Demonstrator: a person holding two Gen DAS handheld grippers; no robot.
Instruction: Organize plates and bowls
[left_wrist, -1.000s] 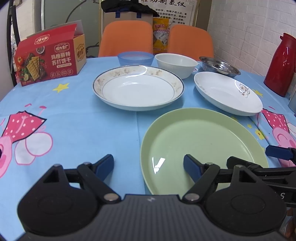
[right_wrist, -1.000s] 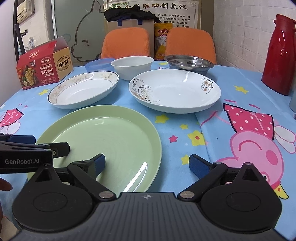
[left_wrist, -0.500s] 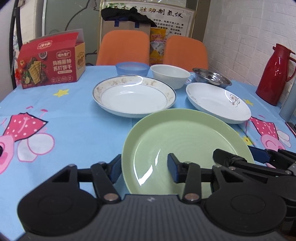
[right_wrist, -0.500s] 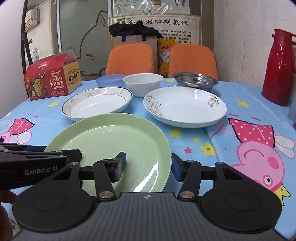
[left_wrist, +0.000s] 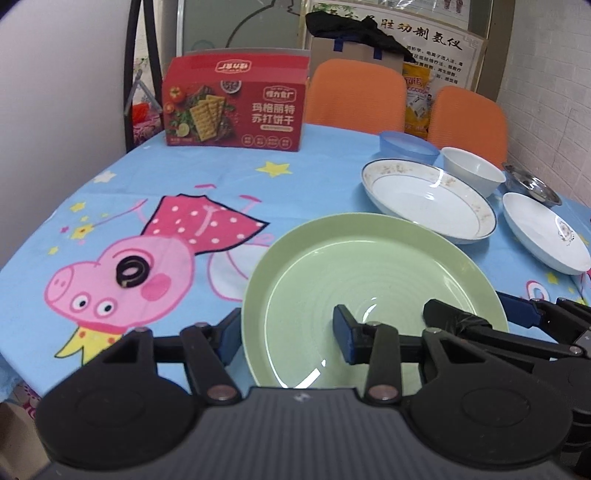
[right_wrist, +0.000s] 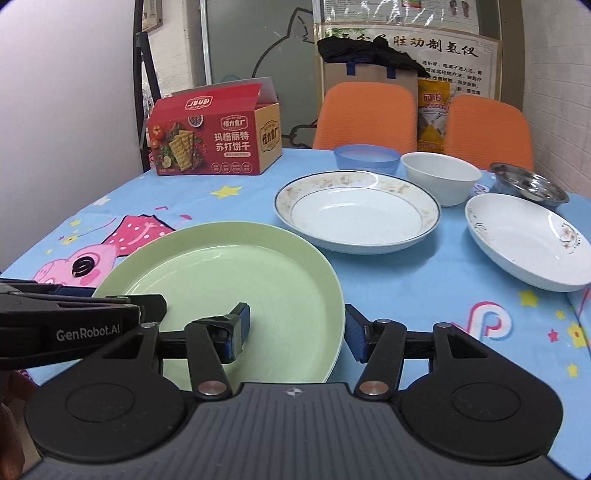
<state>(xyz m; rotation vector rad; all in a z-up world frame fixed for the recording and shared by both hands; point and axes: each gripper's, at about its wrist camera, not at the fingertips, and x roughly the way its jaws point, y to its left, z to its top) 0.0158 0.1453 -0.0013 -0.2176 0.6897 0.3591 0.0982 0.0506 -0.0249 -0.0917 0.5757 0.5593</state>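
Note:
A pale green plate (left_wrist: 369, 280) (right_wrist: 221, 280) is held at its near edge by both grippers, over the blue cartoon tablecloth (left_wrist: 221, 192). My left gripper (left_wrist: 288, 338) is shut on the plate's left rim, one finger outside it and the other on the inner face. My right gripper (right_wrist: 295, 330) straddles the right rim in the same way. Its jaws are opening slightly, with the rim still between the pads. Behind stand a gold-rimmed white plate (right_wrist: 356, 218), a flowered white plate (right_wrist: 532, 243), a white bowl (right_wrist: 439, 177), a blue bowl (right_wrist: 365, 157) and a steel bowl (right_wrist: 528, 182).
A red cracker box (left_wrist: 236, 110) stands at the table's far left. A small black ring (left_wrist: 131, 271) lies on the pink pig print left of the green plate. Two orange chairs (right_wrist: 365, 110) are pushed in behind the table, with a white wall on the left.
Both grippers closed from wide open onto the green plate's near rim. They have since swung left with it, so it now sits left of the white plates.

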